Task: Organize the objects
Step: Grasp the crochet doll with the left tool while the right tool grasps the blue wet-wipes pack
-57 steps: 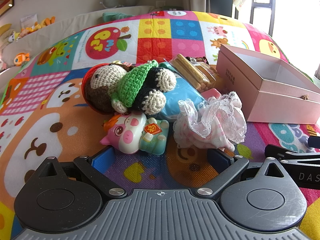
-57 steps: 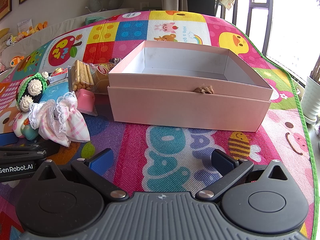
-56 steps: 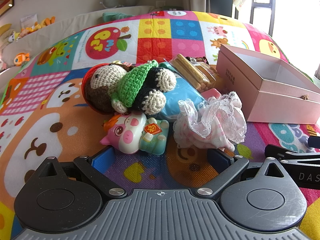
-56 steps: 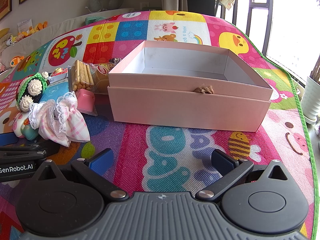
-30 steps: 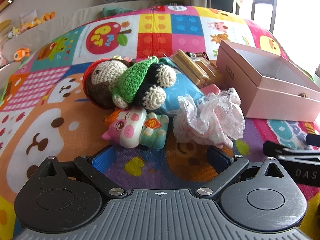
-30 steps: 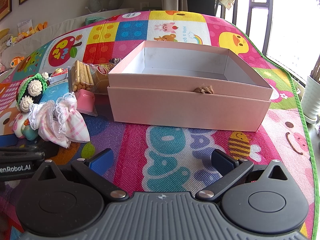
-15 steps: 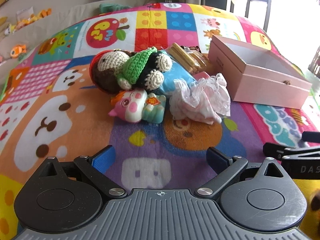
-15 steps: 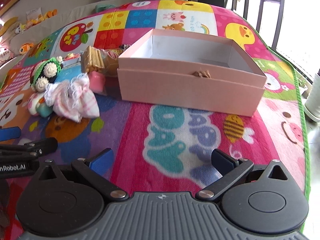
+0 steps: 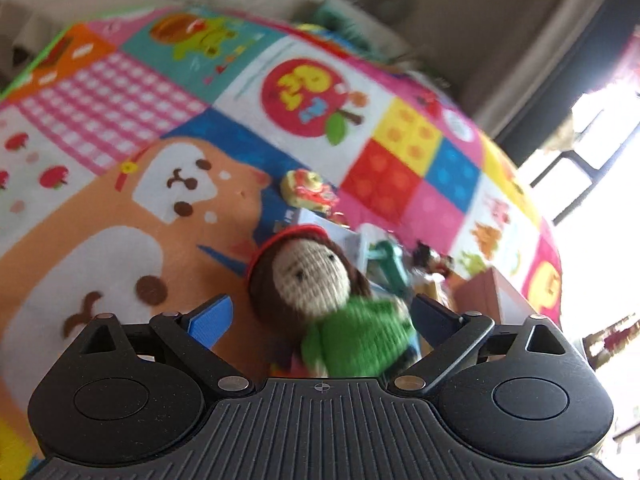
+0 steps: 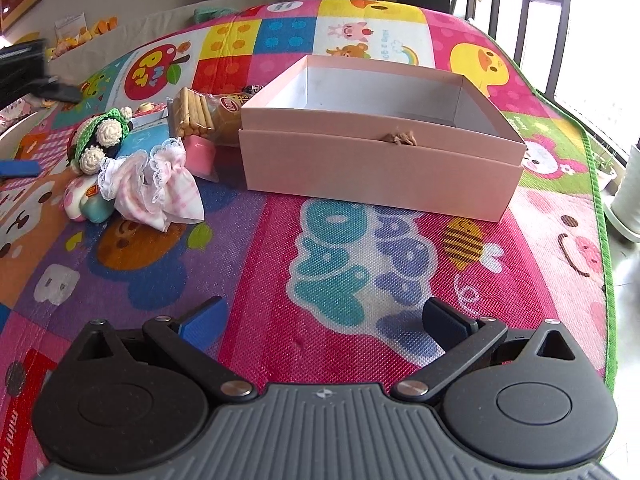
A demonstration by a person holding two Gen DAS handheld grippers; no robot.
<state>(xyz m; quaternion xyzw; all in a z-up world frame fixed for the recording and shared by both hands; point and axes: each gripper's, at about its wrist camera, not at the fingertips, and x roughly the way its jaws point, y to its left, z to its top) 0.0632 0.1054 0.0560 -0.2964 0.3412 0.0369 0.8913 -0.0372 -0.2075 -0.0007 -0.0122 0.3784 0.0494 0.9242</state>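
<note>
Your left gripper has its fingers spread on either side of the doll, which lies on the mat without touching them. Your right gripper is spread too, empty, over the mat. The box sits at 12 o'clock, the toy pile at 10.

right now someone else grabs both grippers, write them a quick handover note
Left gripper: open, fingers either side of the crochet doll, nothing gripped.
Right gripper: open and empty, over the play mat in front of the pink box.
The box looks empty. The doll, frilly pink cloth, pig toy, biscuit pack and pink block lie in a pile left of it.
Done: nothing boxed yet.
Left: probably close on the doll, then move the pile into the box.
</note>
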